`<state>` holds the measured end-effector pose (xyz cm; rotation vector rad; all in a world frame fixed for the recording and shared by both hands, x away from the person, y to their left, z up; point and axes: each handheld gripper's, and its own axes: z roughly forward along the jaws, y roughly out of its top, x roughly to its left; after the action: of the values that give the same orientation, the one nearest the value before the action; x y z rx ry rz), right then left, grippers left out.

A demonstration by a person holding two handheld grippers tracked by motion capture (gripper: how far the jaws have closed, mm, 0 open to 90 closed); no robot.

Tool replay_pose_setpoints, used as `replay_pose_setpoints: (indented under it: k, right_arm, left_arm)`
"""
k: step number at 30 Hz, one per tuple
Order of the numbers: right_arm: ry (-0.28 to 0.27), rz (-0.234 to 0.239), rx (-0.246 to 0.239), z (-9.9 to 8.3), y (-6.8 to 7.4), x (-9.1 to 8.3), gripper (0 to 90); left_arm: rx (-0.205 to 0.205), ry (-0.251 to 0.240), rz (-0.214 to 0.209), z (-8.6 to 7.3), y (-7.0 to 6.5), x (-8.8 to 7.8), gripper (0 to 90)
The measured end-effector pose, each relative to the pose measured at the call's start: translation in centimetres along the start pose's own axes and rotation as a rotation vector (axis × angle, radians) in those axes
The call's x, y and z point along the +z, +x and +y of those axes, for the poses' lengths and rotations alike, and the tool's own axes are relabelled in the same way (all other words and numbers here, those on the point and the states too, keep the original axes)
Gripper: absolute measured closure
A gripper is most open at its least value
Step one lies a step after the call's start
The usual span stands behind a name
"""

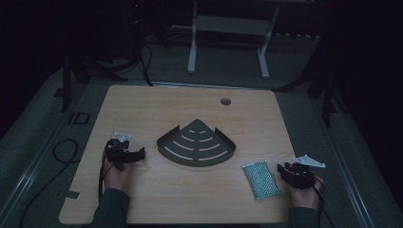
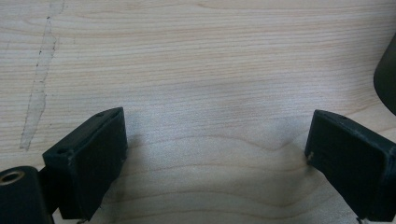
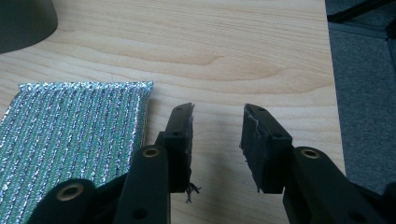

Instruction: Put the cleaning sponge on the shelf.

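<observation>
Table: a light wooden table carries everything; a small round hole sits near its far edge.
Rack: a dark fan-shaped corner rack with curved slots lies flat at the middle of the table, its point toward the far edge. It looks placed centrally so either hand can reach it.
Sponge: a glittery green-and-silver sponge lies flat near the near right corner of the table, between the rack and the right hand. In the right gripper view the sponge runs along the left of the frame, its long edge parallel to the jaws.
Right gripper: the right gripper rests low on the table close to the right edge, just beside the sponge. In its own view the right gripper has its jaws parted, with bare wood between them and nothing held.
Sponge and jaws: the sponge sits just outside the near jaw, very close to it but not between the pads. By my reading, the gripper would have to shift sideways toward the sponge before closing.
Left gripper: the left gripper rests near the left edge, pointing at the rack. In its own view the left gripper has jaws spread wide over bare wood, the rack's edge just beyond the right jaw.
Why so held: both hands appear parked low and empty, the right one nearest the sponge, the likely first pick.
</observation>
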<state>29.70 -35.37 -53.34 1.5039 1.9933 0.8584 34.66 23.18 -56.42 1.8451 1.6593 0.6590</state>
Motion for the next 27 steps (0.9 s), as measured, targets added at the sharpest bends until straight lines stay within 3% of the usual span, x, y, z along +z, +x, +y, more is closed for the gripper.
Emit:
replay_pose_setpoints:
  k: [6, 17, 22, 27]
  right_arm:
    - [0.009, 0.005, -0.004, 0.0, 0.2, 0.1, 61.5]
    - [0.019, 0.026, -0.031, 1.3, 0.3, -1.9, 61.0]
    - [0.039, 0.065, -0.044, 1.4, 1.0, -1.9, 61.1]
    - [0.071, 0.119, -0.086, 1.5, 1.8, -2.2, 69.6]
  left_arm:
    - [0.0, 0.0, 0.0, 0.0, 0.0, 0.0, 6.0]
    - [0.0, 0.0, 0.0, 0.0, 0.0, 0.0, 6.0]
    - [0.0, 0.0, 0.0, 0.0, 0.0, 0.0, 6.0]
    - [0.0, 0.0, 0.0, 0.0, 0.0, 0.0, 6.0]
